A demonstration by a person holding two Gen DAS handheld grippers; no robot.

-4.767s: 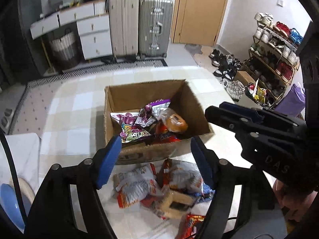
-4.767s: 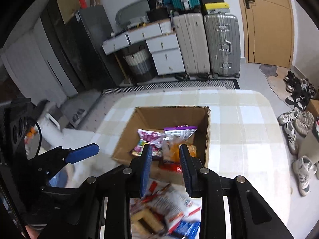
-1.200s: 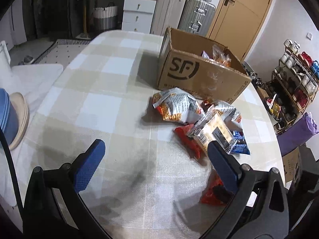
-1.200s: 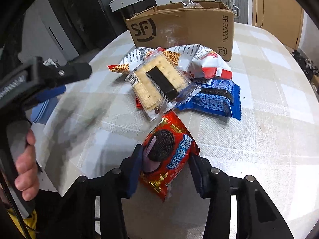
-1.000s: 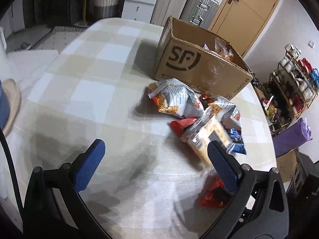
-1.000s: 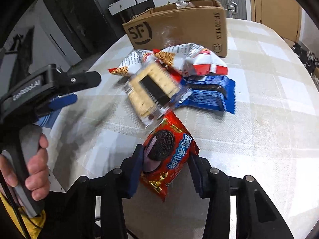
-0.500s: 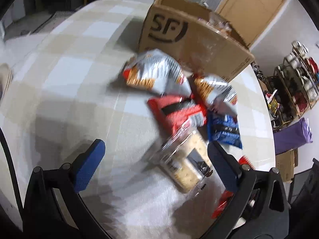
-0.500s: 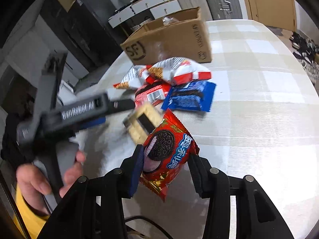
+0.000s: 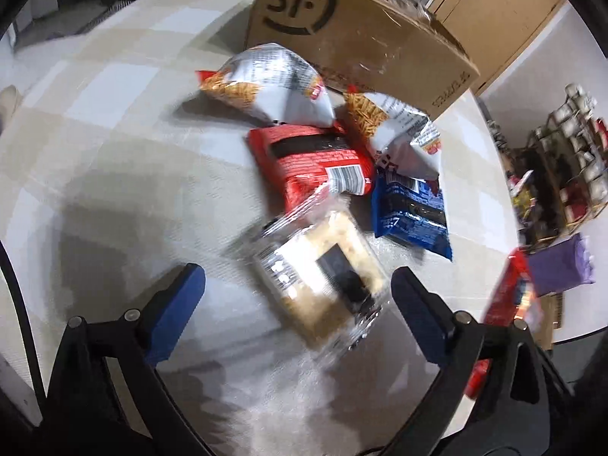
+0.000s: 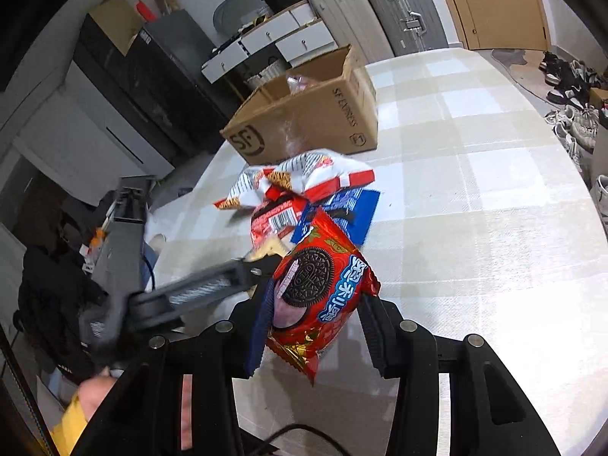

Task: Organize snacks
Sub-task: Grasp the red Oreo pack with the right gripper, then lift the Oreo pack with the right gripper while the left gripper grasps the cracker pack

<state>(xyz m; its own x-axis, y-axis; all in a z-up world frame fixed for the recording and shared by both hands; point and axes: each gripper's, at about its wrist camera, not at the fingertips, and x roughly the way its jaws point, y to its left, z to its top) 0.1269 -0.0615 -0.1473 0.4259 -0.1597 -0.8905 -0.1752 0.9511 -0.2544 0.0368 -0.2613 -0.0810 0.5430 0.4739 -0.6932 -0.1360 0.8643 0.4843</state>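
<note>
The red cookie packet [image 10: 323, 296] sits clamped between the two fingers of the right gripper [image 10: 315, 315], lifted above the table [image 10: 475, 205]. It shows a dark round cookie on its front and blue lettering beside it. Behind it lies a heap of snacks near the middle of the table: a clear cracker pack [image 9: 326, 277], a red packet [image 9: 311, 159], a blue packet [image 9: 410, 212] and two white chip bags [image 9: 269, 83], the second [image 9: 395, 129] touching the blue one. The cardboard box [image 10: 304, 114] stands just behind the heap, toward the far edge of the table, open at the top with some wrapped snacks inside. The left gripper [image 9: 296, 307] has its blue-padded fingers [image 9: 174, 307] spread wide apart, one on either side of the cracker pack, which is blurred. Whether the pads touch the pack cannot be told. Suitcases [image 10: 380, 11] and white drawers [image 10: 273, 38] stand beyond the table.
</note>
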